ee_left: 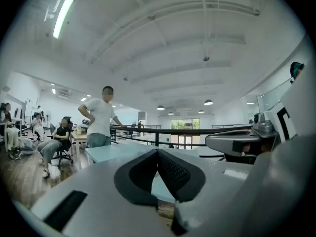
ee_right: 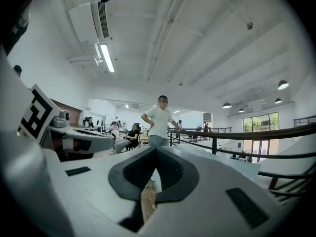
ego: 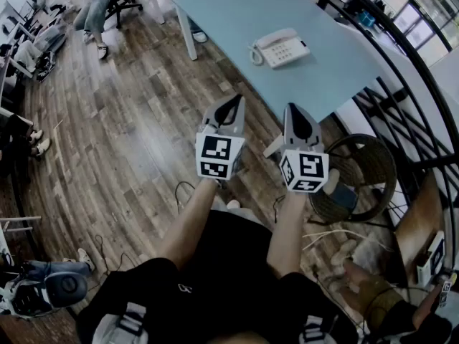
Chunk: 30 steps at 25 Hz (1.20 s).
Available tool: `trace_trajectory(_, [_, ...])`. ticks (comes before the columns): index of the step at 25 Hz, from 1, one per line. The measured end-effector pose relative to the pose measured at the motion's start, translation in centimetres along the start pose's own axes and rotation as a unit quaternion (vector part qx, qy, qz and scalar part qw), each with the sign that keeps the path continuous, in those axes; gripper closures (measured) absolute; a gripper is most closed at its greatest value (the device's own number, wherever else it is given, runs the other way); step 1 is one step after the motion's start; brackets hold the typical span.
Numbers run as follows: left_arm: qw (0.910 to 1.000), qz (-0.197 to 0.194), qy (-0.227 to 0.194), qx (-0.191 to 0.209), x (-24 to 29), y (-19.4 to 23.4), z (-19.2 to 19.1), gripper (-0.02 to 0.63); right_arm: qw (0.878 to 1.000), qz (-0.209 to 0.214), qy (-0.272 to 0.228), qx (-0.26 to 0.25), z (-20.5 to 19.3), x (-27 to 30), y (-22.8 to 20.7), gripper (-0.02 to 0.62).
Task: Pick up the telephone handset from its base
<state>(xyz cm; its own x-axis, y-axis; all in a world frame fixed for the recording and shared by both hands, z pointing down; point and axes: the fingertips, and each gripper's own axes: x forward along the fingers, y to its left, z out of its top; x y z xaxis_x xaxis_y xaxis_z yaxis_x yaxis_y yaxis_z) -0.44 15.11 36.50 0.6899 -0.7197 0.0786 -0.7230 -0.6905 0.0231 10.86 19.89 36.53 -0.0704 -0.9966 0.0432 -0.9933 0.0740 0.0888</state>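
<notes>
A white desk telephone (ego: 281, 48) stands on a pale blue table (ego: 337, 63), with its handset (ego: 275, 37) lying on the base and a coiled cord at its left. Both grippers are held level over the wooden floor, short of the table's near edge and well apart from the phone. My left gripper (ego: 233, 101) is shut, its dark pads meeting at the tip (ee_left: 158, 151) with nothing between them. Beside it, my right gripper (ego: 295, 110) is shut too and holds nothing (ee_right: 157, 150). Neither gripper view shows the phone.
A round wicker chair (ego: 366, 167) stands at the right by the table's corner. A black railing (ego: 405, 45) curves behind the table. Cables (ego: 185, 189) lie on the floor. A person (ee_left: 101, 117) stands beyond the table, and others sit at far desks (ego: 100, 6).
</notes>
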Motion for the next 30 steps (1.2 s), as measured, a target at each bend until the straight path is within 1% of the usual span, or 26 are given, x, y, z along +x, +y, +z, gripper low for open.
trace_trajectory(3, [1.0000,0.000,0.001,-0.003,-0.4,0.1,0.0,0.606,1.000,-0.001,-0.003,0.000,0.4,-0.1,0.3,0.601])
trace_trajectory(6, [1.0000,-0.001,-0.002,-0.003,-0.4,-0.1,0.3,0.606,1.000,-0.006,-0.018,0.018,0.8,-0.1,0.0,0.601])
trace_trajectory(9, [1.0000,0.003,-0.006,-0.002,-0.3,0.3,0.4,0.606,0.999,-0.013,-0.019,0.029,0.8,0.2,-0.7,0.601])
trace_trajectory(14, [0.9998,0.017,-0.006,-0.002,0.4,2.0,0.5,0.606,0.998,-0.014,-0.024,0.047,0.7,1.9,-1.6,0.601])
trace_trajectory(18, [0.9996,0.028,-0.009,-0.002,1.2,4.4,0.4,0.606,0.998,-0.001,-0.027,0.050,0.4,4.5,-0.6,0.601])
trace_trajectory(21, [0.9995,0.030,-0.005,-0.004,3.5,6.3,-0.1,0.606,0.999,0.005,-0.024,0.047,0.0,7.3,-0.5,0.601])
trace_trajectory(27, [0.9997,0.010,0.012,-0.017,10.6,10.0,-1.4,0.606,0.998,-0.009,-0.011,0.054,-1.6,14.1,-3.0,0.601])
trace_trajectory(30, [0.9988,0.002,0.041,-0.025,14.4,12.4,-3.2,0.606,0.997,-0.014,0.009,0.076,-3.5,18.3,-3.7,0.601])
